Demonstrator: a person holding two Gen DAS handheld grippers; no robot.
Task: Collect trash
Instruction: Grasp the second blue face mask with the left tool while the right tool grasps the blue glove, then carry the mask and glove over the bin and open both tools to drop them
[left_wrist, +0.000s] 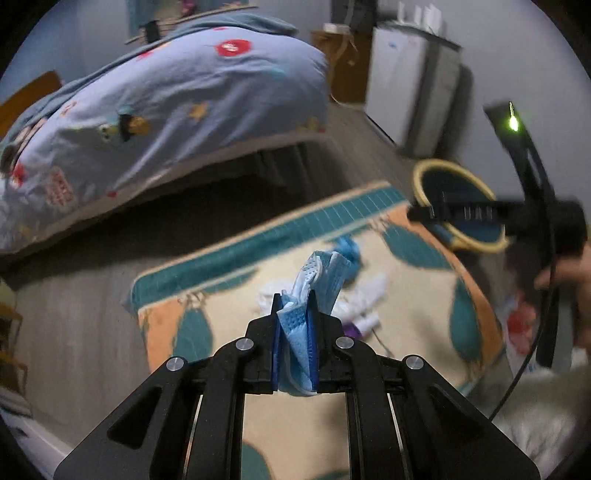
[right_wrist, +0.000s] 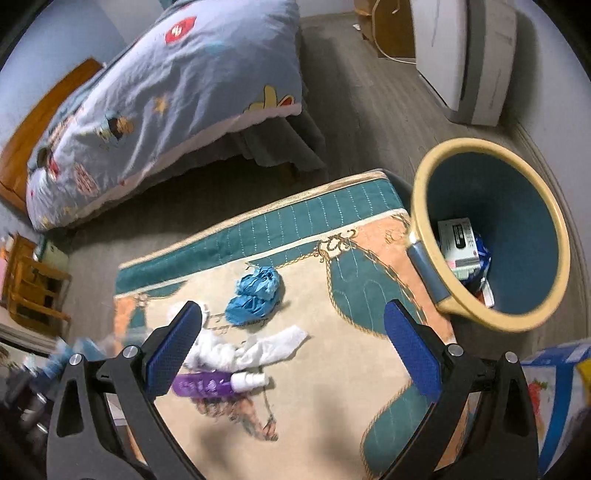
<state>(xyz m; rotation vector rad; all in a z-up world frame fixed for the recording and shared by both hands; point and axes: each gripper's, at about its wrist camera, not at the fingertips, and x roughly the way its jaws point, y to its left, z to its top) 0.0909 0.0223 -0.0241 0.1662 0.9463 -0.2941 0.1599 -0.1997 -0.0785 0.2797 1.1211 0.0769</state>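
My left gripper (left_wrist: 294, 301) is shut on a crumpled light-blue face mask (left_wrist: 317, 277), held above the patterned rug (left_wrist: 424, 295). My right gripper (right_wrist: 293, 314) stands open over the rug (right_wrist: 332, 369) with nothing between its fingers; it also shows as a black frame (left_wrist: 461, 212) at the right of the left wrist view. Below the right gripper lie a crumpled blue wad (right_wrist: 255, 293), white tissue (right_wrist: 255, 350) and a purple bottle with a white cap (right_wrist: 218, 386). The round bin (right_wrist: 421, 206), cream-rimmed and blue inside, stands tilted at the rug's right corner with boxes in it.
A bed with a blue printed quilt (right_wrist: 166, 96) stands behind the rug. A white appliance (right_wrist: 465, 59) and brown furniture are at the back right. A wooden rack (right_wrist: 29, 288) is at the left. A colourful box (right_wrist: 554, 387) sits at the right edge.
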